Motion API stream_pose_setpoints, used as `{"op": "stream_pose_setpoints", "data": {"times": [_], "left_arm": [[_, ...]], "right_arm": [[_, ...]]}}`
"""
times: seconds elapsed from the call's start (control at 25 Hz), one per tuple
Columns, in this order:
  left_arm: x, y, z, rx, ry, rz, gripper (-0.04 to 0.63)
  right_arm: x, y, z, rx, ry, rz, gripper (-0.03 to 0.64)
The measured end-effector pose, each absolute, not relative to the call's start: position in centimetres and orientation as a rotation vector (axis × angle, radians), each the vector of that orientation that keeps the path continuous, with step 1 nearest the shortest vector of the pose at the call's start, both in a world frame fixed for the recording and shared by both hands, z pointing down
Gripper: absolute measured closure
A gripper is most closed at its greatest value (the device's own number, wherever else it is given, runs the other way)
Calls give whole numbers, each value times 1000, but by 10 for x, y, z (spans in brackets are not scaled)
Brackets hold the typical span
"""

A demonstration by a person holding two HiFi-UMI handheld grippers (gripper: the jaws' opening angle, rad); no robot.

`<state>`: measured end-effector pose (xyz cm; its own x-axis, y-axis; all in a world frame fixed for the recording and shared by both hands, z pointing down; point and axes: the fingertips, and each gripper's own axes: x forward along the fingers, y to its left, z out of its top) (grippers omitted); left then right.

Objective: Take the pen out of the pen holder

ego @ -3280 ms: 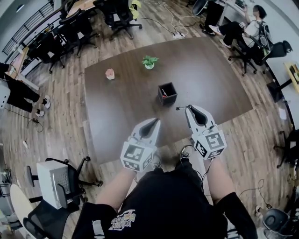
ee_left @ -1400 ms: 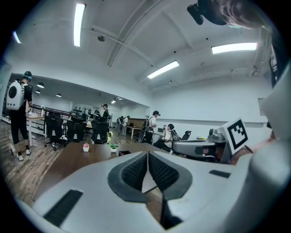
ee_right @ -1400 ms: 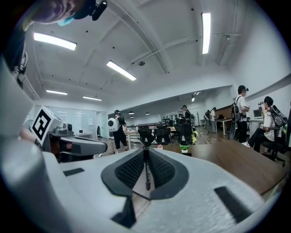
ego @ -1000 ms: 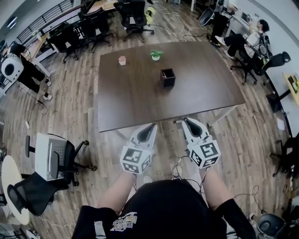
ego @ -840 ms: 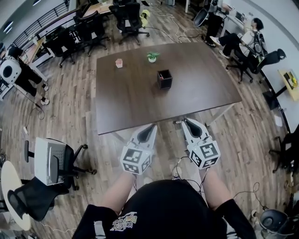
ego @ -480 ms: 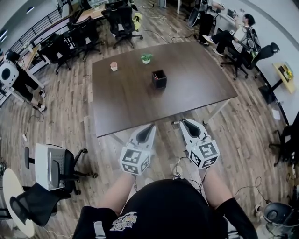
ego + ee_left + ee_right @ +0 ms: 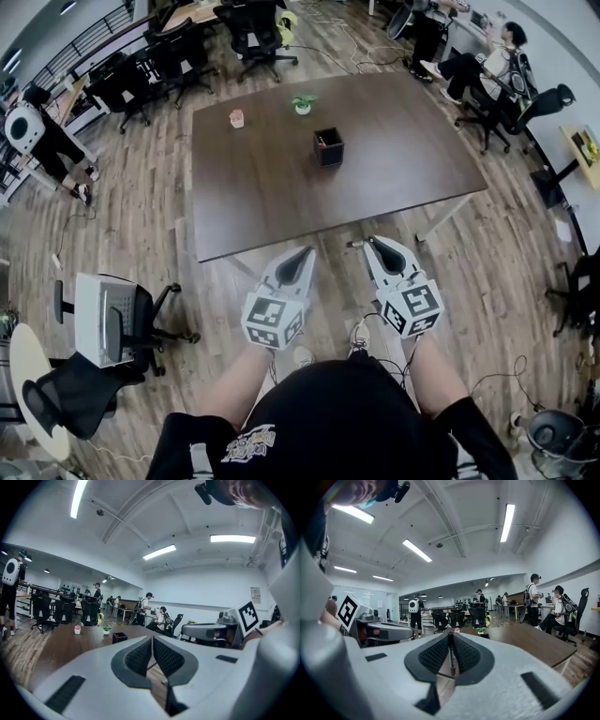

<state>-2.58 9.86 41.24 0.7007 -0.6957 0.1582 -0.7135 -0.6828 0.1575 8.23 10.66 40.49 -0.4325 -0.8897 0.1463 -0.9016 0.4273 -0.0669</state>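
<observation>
Since the pen (image 7: pixel 450 658) was already clamped between the pads of the right gripper (image 7: pixel 373 241), the taking-out looked done, by my reading. It was a thin dark rod, and in the right gripper view its long axis ran upright in the narrow slot between the jaws, which were closed onto it. In the head view a short dark end poked out just beside that gripper's tip, on the side toward the left gripper (image 7: pixel 308 250). That gripper was near and level with the right one. Its jaws were pressed together with nothing between them.

Both grippers pointed roughly level toward the table (image 7: pixel 412 178) but hung over the wooden floor, short of its near edge. The pen holder (image 7: pixel 328 148), a small dark square box, stood upright well ahead of the fingertips, near the table's middle. Whether anything remained inside it was too small to tell. Beyond it stood a little potted plant (image 7: pixel 302 104).
</observation>
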Motion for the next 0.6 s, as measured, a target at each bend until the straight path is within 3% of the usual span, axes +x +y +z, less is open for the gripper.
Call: {"op": "stream_pose_setpoints", "data": {"times": [0.6], "left_arm": [[-20,99,404,2705,-1150,109,583]], "right_arm": [[86,105,394,1611,-2599,182,578]]}}
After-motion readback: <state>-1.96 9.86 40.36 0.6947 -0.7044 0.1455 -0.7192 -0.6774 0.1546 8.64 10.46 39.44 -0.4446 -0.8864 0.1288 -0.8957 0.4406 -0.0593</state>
